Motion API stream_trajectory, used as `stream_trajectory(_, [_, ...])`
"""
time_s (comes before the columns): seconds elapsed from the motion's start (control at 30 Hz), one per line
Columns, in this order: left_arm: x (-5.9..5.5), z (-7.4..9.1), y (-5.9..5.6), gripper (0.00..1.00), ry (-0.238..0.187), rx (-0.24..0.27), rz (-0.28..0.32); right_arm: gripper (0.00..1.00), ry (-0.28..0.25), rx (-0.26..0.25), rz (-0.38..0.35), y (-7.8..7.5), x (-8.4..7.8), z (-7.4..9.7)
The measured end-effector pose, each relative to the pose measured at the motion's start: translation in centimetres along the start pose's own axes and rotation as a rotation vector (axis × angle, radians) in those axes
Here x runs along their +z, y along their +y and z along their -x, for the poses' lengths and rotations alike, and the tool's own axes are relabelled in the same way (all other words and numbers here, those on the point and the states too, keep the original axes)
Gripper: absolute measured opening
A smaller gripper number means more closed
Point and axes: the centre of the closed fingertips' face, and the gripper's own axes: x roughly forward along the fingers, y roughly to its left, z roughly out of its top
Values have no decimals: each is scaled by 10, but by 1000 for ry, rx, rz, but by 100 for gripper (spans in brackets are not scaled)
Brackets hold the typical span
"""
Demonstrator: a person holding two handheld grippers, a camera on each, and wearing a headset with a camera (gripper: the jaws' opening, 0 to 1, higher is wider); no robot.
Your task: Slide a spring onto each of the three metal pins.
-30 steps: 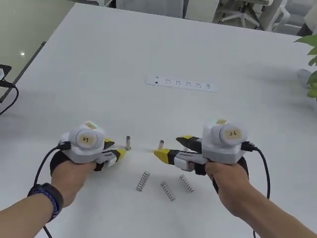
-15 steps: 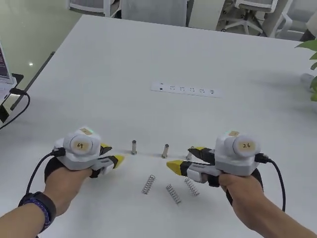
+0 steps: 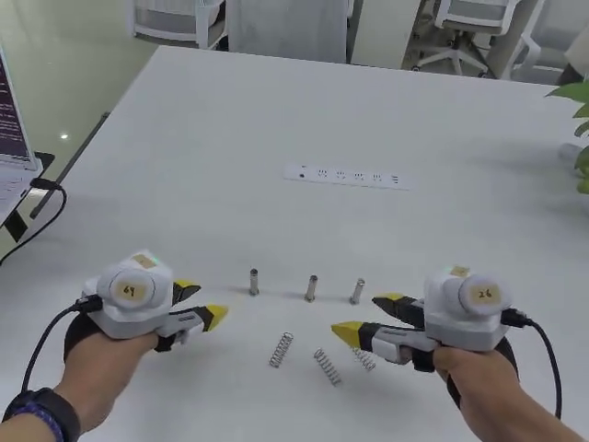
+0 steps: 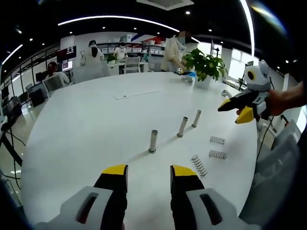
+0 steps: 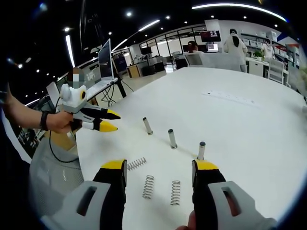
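White counter (image 3: 276,120) runs wide and mostly bare under the head view, with a white power strip (image 3: 348,176) lying flat further back and office chairs (image 3: 460,18) beyond the far edge. Three short metal pins stand upright in a row on the near part of the counter: the left pin (image 3: 254,282), the middle pin (image 3: 311,288) and the right pin (image 3: 357,292), each apart from its neighbour and each bare. Nearer the person lie three springs on their sides: the left spring (image 3: 281,349), the middle spring (image 3: 327,366) and the right spring (image 3: 363,359), close together but not touching, and all just short of the pins. The right spring sits partly under the lower yellow tip of the right gripper (image 3: 363,314), which hovers to the right of the row and points left toward it. The left gripper (image 3: 202,300) is held on the other side, left of the left pin, and points right. In the left gripper view its fingers (image 4: 115,179) stand apart with only counter between them. In the right gripper view that gripper's fingers (image 5: 204,175) are spread wider, with the springs on the counter ahead of the gap and nothing held.
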Motion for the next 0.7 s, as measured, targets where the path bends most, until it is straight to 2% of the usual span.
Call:
stream_trajectory(0.23, [4, 15, -4, 34, -8, -3, -15, 54, -4, -16, -25, -6, -8, 12])
stream_trajectory(0.43, [7, 32, -5, 37, -16, -5, -35, 55, -10, -27, -33, -5, -12, 21])
stream_trajectory(0.63, [4, 48, -4, 39, -12, -2, -37, 56, -11, -33, -54, -3, -21, 29])
stream_trajectory(0.7, [-1, 51, -3, 41, -6, -3, -35, 56, -11, -37, -59, -3, -25, 31])
